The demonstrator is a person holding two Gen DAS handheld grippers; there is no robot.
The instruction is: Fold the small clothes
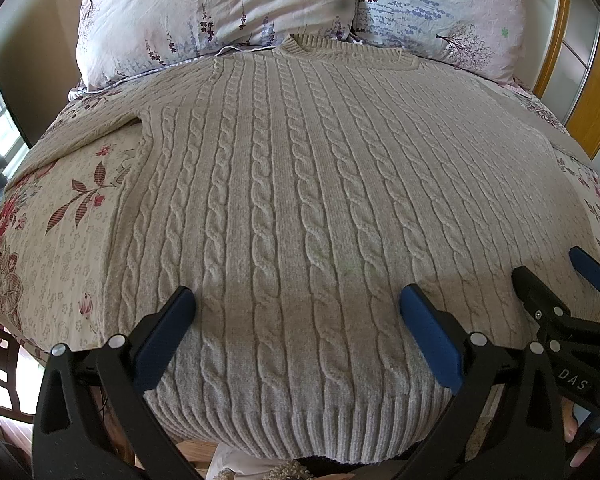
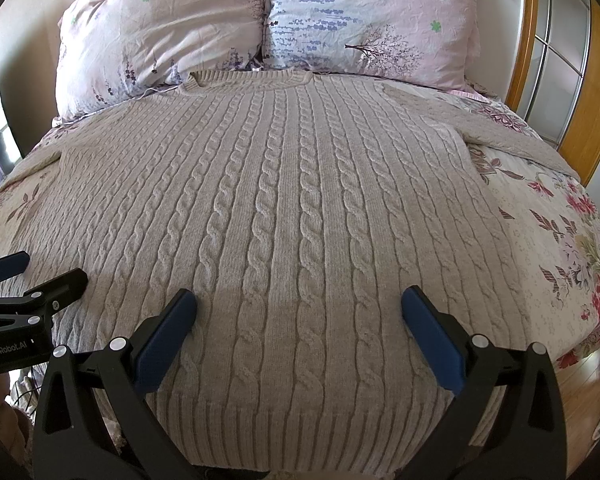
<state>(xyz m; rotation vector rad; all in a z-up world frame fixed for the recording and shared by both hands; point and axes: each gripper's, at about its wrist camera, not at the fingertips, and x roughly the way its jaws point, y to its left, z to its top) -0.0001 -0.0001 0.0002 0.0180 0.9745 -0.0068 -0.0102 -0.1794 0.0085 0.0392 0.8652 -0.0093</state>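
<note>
A beige cable-knit sweater (image 1: 292, 184) (image 2: 292, 208) lies flat and face up on the bed, collar toward the pillows, ribbed hem toward me. Its sleeves spread out to both sides. My left gripper (image 1: 296, 312) hovers open over the lower left part of the sweater, blue pads wide apart, nothing between them. My right gripper (image 2: 298, 312) is open over the lower right part, also holding nothing. In the left wrist view the right gripper (image 1: 560, 276) shows at the right edge. At the left edge of the right wrist view the left gripper (image 2: 40, 272) shows.
Two floral pillows (image 1: 220, 12) (image 2: 372, 20) lean at the head of the bed. A flowered bedsheet (image 1: 60, 220) (image 2: 548, 216) shows on both sides of the sweater. A wooden-framed wardrobe (image 2: 560, 60) stands at the right, a window at the far left.
</note>
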